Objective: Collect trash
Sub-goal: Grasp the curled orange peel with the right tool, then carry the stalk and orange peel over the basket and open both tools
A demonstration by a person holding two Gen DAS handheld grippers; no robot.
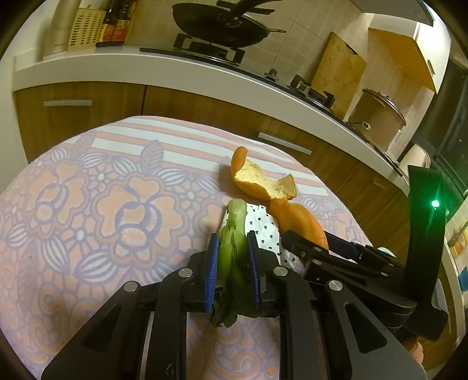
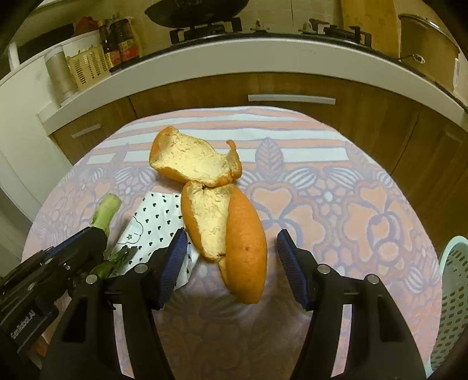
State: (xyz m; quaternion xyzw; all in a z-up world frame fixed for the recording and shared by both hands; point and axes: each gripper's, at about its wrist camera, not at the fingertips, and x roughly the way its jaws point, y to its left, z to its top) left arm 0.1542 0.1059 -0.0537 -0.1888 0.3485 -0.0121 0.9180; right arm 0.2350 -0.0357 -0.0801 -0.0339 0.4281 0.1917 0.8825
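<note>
My left gripper (image 1: 233, 242) is shut on a green vegetable stalk (image 1: 232, 233), whose pale stem end points away from me; the stalk also shows in the right wrist view (image 2: 106, 211). A large orange peel (image 2: 219, 216) lies on the patterned tablecloth (image 2: 351, 204). My right gripper (image 2: 232, 242) is open, its jaws standing either side of the peel's near end without touching it. A white wrapper with black dots (image 2: 155, 225) lies between the stalk and the peel. In the left wrist view the peel (image 1: 263, 181) lies just beyond the stalk, with the right gripper (image 1: 310, 242) beside it.
A pale green perforated basket (image 2: 453, 292) stands at the table's right edge. Beyond the table runs a wooden cabinet (image 2: 292, 93) with a white countertop, holding a wok (image 1: 219, 26), a pot (image 1: 377, 122), bottles (image 2: 120, 43) and a cutting board (image 1: 339, 70).
</note>
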